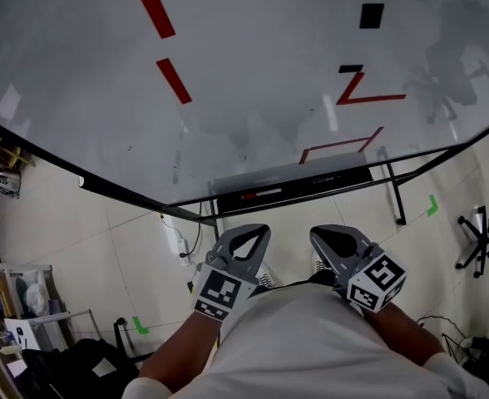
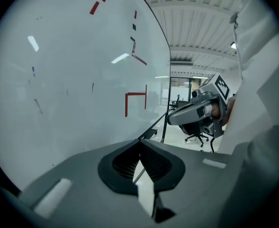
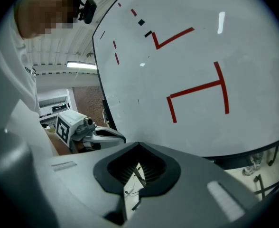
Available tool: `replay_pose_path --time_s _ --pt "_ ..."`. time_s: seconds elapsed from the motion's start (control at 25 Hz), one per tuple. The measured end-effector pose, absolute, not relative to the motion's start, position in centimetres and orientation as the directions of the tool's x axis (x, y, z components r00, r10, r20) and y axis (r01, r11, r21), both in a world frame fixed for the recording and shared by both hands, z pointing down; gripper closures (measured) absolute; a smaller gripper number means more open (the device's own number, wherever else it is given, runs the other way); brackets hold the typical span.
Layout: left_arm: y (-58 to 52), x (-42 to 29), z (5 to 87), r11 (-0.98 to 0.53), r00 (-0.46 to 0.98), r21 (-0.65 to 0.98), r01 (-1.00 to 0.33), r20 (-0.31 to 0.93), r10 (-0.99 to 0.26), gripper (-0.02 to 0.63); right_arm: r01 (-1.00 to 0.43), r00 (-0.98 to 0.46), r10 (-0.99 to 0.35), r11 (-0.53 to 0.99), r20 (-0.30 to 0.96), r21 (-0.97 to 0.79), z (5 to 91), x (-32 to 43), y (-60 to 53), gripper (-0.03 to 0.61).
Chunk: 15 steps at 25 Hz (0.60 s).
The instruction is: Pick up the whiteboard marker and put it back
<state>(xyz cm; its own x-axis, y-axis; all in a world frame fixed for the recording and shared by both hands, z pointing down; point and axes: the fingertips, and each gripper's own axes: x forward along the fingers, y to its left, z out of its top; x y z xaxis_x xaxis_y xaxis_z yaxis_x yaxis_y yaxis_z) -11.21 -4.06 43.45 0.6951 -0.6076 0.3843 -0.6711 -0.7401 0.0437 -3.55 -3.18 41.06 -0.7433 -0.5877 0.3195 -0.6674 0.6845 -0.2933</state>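
Left gripper (image 1: 253, 233) and right gripper (image 1: 328, 236), jaws closed on nothing, face the whiteboard (image 1: 253, 73).

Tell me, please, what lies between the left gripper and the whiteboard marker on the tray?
In the head view, only the front edge of the tray and bare floor tile lie between the left gripper and the whiteboard marker.
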Motion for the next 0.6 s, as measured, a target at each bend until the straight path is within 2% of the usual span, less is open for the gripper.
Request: replay_pose_path --time_s 0.16,0.4,0.6 --pt "-5.3 -10.8 44.2 -0.734 0.662 -0.027 -0.678 0.412 -0.626 0.597 -0.651 -0.755 -0.565 0.704 0.332 -0.283 41.0 -2.9 -4.2 0.577" --pt "-7.4 -10.5 46.2 -0.715 0.558 -0.252 -0.652 0.478 -0.678 0.597 -0.615 -0.779 -0.522 0.745 0.348 -0.257 41.0 -1.5 -5.1 0.577" --pt "-8.5 -9.4 48.1 -0.732 0.515 -0.307 -0.609 0.549 -0.659 0.591 -0.609 -0.784 -0.516 0.747 0.346 -0.267 41.2 -0.1 -5.4 0.577"
